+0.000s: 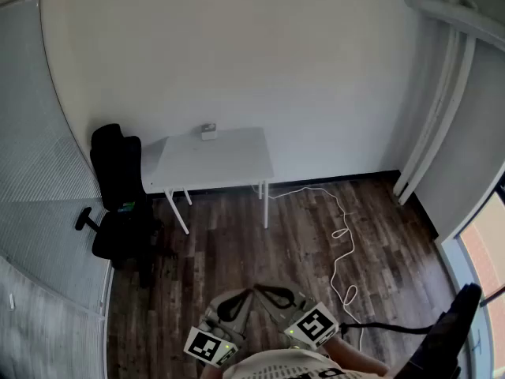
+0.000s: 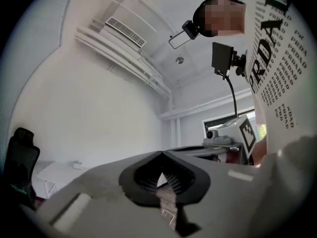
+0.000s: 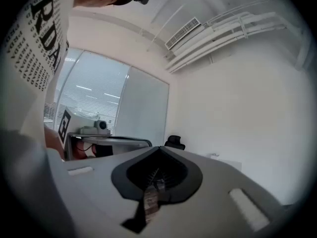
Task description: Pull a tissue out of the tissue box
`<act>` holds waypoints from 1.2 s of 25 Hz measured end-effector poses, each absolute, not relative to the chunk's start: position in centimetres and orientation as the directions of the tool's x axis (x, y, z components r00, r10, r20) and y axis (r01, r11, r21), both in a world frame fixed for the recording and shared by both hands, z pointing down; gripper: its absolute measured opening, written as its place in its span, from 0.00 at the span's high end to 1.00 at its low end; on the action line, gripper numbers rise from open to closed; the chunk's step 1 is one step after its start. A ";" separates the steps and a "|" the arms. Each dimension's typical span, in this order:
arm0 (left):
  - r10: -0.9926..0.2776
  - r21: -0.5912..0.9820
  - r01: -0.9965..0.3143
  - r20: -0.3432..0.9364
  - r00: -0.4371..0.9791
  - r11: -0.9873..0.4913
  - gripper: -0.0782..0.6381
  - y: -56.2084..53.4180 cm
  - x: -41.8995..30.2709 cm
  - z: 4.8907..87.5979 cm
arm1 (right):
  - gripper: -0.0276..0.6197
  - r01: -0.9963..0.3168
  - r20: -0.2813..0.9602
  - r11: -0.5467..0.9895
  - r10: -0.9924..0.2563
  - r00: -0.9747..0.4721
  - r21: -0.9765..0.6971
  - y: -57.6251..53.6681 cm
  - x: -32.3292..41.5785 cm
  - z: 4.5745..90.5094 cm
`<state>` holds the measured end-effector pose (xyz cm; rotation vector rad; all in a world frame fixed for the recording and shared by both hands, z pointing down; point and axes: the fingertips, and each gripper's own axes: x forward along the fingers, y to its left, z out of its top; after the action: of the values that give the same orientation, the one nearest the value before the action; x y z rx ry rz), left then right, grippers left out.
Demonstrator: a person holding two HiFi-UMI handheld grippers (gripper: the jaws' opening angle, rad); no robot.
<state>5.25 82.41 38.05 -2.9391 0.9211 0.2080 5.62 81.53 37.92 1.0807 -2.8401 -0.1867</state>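
left gripper (image 2: 162, 154) and right gripper (image 3: 159, 148) are held close to the person's body, jaws fully closed on nothing, evidently a carry position, since what is presumably the tissue box (image 1: 208, 132) sits well apart at 12 o'clock, at the far edge of the white worktop (image 1: 229, 164).

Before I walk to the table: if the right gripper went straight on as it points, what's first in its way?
Looks free nearby. The shut right gripper aims across open room; first is probably the black chair beside the white table, or the wall behind it; depth is unclear.
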 end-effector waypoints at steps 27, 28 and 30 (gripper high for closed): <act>-0.596 0.013 -0.602 -0.157 0.788 -0.799 0.90 84.3 3.7 37.7 | 0.95 -0.695 0.003 0.713 -0.698 -0.716 0.093 83.1 3.9 38.2; -0.595 0.012 -0.601 -0.154 0.789 -0.799 0.90 84.3 3.7 37.8 | 0.95 -0.699 -0.001 0.709 -0.702 -0.712 0.088 83.1 3.9 38.3; -0.586 -0.007 -0.594 -0.152 0.796 -0.805 0.90 84.2 3.5 37.9 | 0.95 -0.712 -0.010 0.698 -0.714 -0.700 0.072 83.0 3.8 38.5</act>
<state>3.52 84.23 37.93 -2.9254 0.9612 0.2209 3.83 83.00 38.54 1.2084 -2.8780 -0.1099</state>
